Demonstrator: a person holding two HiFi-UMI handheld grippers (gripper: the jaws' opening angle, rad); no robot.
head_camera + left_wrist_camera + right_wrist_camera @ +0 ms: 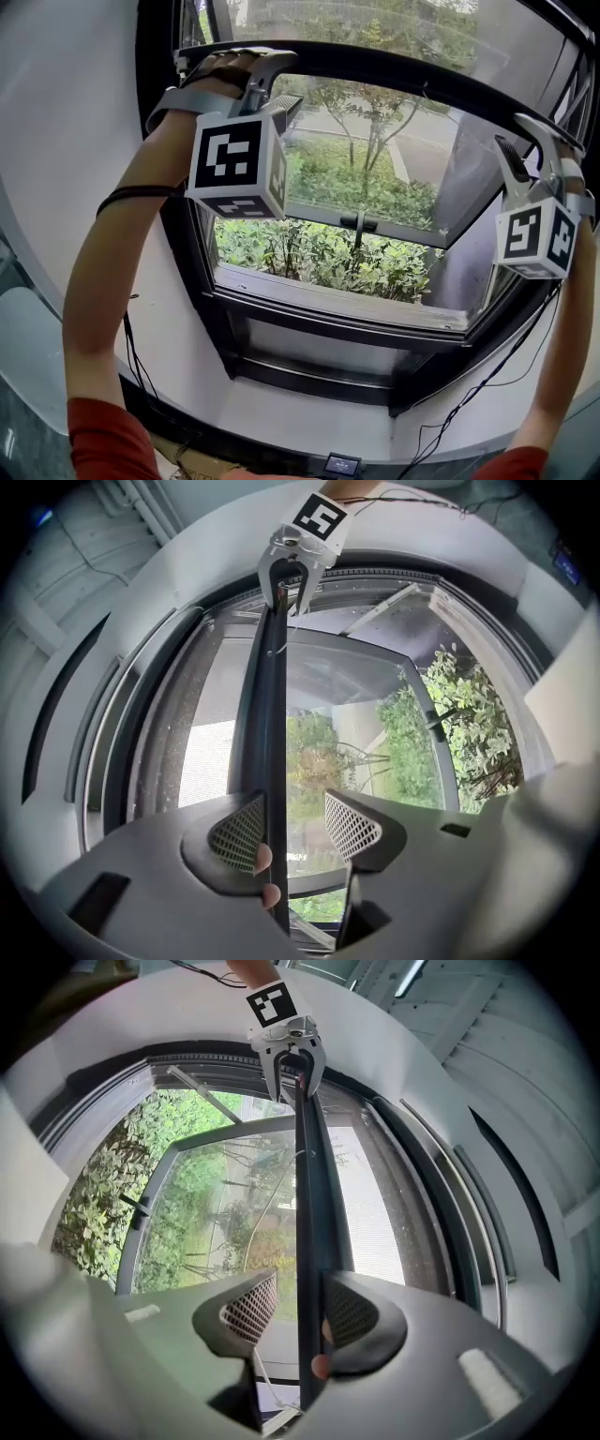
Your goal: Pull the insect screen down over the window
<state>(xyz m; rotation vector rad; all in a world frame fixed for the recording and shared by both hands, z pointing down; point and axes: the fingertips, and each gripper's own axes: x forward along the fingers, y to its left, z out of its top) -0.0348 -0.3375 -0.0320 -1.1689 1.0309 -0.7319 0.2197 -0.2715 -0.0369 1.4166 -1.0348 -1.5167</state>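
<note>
Left gripper [298, 825]: the jaws are held apart; the dark pull bar [265, 714] of the insect screen is passed between them and lies against one mesh pad [239, 832], while the other pad is kept clear. Nothing is pinched.
Right gripper [298, 1312]: the jaws are likewise spread, and the same bar is laid against one pad [354, 1316] only.
Fingertips [265, 859]: two are seen beside the bar, under the left gripper's jaw.
Pull bar, position: it is spanned between the two grippers and held high, close under the top of the window [192, 262].
Done: the bar has been reached at both ends. Little travel, if any, is judged to have been made.
Left: nearly the whole opening is uncovered, so the bar is to be drawn down to the bottom rail.
Screen mesh: a pale, fine-grained strip behind the bar may be mesh, though this cannot be settled from the curved views.
Beyond the opening: a casement handle [360, 223] and shrubs [319, 258] are seen through the uncovered glass.
Writing: no brand or label can be read. Only black-and-white square markers are carried on the cubes [234, 164]. A small lit device [342, 464] is seen at the lower edge, too small to be read.
</note>
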